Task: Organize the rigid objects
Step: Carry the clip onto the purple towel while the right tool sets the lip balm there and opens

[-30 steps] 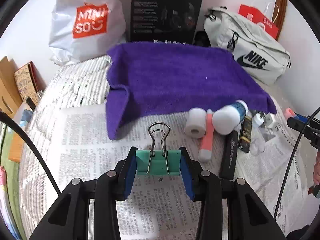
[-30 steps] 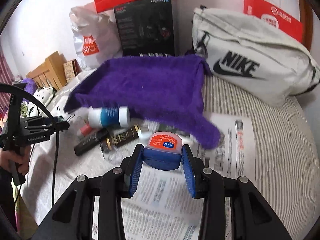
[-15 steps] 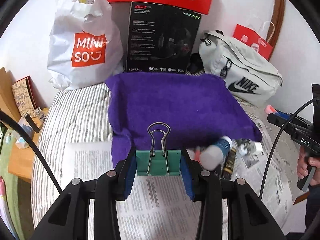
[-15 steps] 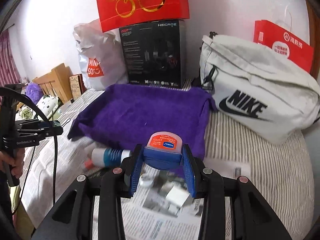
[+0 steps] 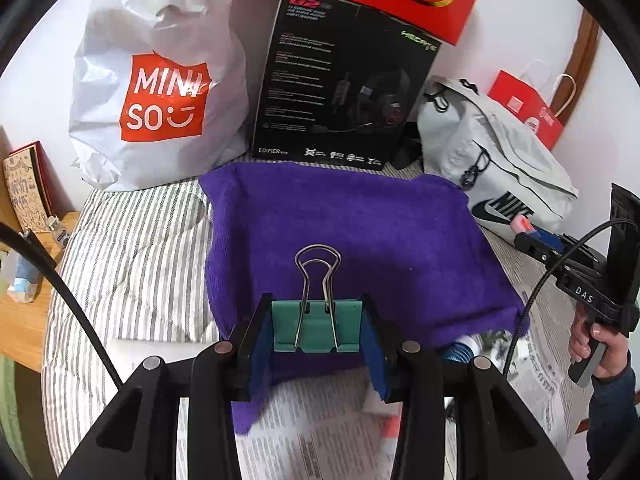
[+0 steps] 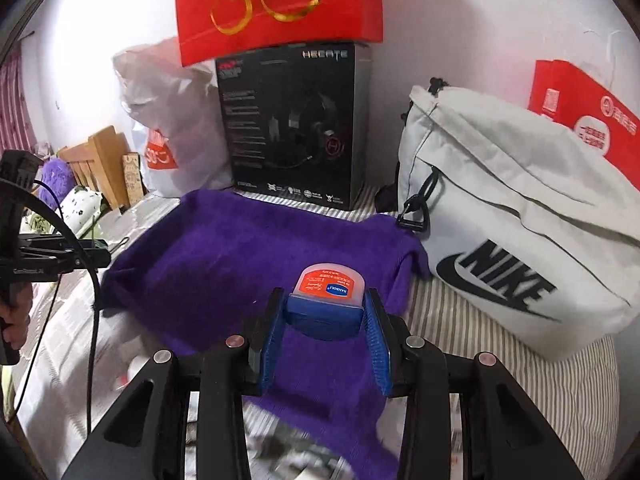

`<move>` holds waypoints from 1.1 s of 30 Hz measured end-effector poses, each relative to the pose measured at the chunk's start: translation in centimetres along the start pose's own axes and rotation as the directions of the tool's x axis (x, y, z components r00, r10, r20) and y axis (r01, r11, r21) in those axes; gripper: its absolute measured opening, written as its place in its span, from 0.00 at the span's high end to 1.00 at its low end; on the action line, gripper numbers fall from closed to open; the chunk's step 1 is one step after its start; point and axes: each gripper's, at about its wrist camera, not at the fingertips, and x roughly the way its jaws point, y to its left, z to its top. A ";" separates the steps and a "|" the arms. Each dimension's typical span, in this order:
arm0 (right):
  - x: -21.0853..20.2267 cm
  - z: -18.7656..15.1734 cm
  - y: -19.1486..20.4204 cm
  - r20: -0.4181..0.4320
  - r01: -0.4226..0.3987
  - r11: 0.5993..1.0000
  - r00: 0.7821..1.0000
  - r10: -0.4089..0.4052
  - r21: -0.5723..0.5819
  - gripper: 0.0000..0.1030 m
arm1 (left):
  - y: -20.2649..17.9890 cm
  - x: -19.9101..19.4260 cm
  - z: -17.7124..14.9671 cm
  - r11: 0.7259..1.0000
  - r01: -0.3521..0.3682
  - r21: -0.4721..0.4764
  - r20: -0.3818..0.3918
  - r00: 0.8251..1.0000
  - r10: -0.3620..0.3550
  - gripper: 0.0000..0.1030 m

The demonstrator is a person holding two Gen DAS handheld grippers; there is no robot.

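- A green binder clip (image 5: 317, 326) sits clamped between the blue pads of the left gripper (image 5: 317, 340), its wire handles upright, held in the air over the near edge of a purple towel (image 5: 360, 236).
- A small jar with a blue lid and an orange label (image 6: 326, 300) is pinched between the blue pads of the right gripper (image 6: 325, 340), also above the towel.
- The towel lies spread on a striped bed cover (image 5: 132, 264), partly over newspaper (image 5: 320, 436).
- Behind the towel stand a white shopping bag (image 5: 160, 80) and a black headset box (image 5: 340, 88); a grey Nike bag (image 6: 520, 220) lies to the right.
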 end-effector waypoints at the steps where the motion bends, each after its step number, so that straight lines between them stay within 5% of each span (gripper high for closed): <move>1: 0.7 0.4 -0.1 -0.008 -0.004 1.000 1.000 0.004 -0.007 0.63 | 0.1 0.3 0.2 1.000 -0.001 -0.002 -0.003 1.000 0.001 0.62; 16: 12.2 3.2 0.4 -0.211 0.020 0.990 0.976 -0.050 -0.141 0.63 | 2.3 2.7 1.3 0.999 0.010 -0.044 -0.026 1.000 -0.011 0.62; 33: 15.7 3.1 -0.6 -0.340 -0.010 0.995 0.940 -0.023 -0.095 0.57 | 3.1 4.2 1.7 0.998 0.027 -0.053 -0.062 0.998 -0.030 0.62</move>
